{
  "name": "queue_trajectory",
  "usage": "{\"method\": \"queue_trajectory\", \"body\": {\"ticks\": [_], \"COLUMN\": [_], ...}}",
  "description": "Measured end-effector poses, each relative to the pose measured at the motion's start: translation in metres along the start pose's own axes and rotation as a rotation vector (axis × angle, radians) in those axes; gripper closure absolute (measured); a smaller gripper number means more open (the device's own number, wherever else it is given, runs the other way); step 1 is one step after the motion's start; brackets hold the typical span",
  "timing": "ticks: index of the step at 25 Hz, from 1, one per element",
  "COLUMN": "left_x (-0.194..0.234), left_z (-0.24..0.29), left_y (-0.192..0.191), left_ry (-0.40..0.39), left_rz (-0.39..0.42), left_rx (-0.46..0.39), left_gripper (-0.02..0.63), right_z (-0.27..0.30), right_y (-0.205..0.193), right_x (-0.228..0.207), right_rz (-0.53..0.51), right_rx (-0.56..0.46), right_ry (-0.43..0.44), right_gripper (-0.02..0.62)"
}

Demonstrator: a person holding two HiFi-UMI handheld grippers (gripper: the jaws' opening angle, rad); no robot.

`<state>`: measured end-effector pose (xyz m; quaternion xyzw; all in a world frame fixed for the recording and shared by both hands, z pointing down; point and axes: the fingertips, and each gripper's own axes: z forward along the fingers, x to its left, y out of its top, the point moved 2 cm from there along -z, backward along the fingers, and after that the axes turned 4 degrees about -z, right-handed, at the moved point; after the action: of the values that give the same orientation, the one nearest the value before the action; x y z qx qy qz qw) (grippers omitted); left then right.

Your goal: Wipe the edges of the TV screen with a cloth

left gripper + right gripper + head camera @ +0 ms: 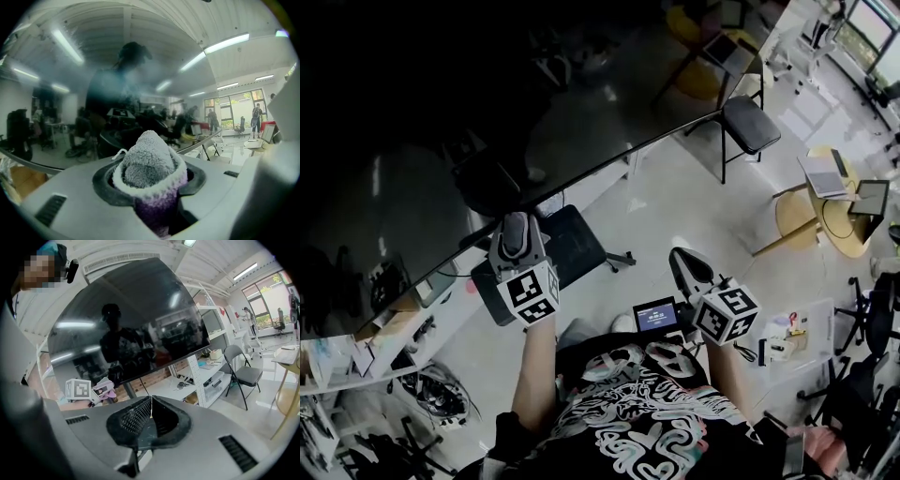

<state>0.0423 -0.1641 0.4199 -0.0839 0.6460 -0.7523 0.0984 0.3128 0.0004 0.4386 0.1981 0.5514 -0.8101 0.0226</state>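
One cloth (149,161) in left claw (517,232), TV screen (93,93) ahead

A black folding chair (748,127) stands on a pale, glossy floor (675,202); just beside it, on the wall side, a white shelving unit (198,387) carries small clutter on its shelves; past the shelving, farther from the chair, a red brick wall (156,378) shows low down; on the chair's open side stand round yellow tables (820,225), one bearing an open laptop (821,176); along the shelving line, well apart from the folding chair, sits a black office chair (574,246) on a star base; beyond the folding chair, at the room's far end, tall windows (268,301) let in daylight; overhead, a white ribbed ceiling (140,249) carries long strip lights (247,271), all lit.
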Motion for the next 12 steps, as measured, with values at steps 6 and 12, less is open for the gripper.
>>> {"method": "queue_trajectory", "body": {"ticks": [6, 12], "left_x": [-0.0080, -0.0052], "left_z": [0.0027, 0.0056], "left_y": [-0.0015, 0.0019], "left_ry": [-0.032, -0.045], "left_rz": [-0.003, -0.050], "left_rx": [0.006, 0.003], "left_gripper": [0.400, 0.402], "right_z": [-0.0084, -0.0004], "right_y": [-0.0034, 0.0023], "right_x": [-0.0052, 0.0038], "right_rz": [0.010, -0.011], "right_rx": [0.000, 0.000], "right_ry": [-0.041, -0.065], "right_gripper": [0.566, 0.566]}}
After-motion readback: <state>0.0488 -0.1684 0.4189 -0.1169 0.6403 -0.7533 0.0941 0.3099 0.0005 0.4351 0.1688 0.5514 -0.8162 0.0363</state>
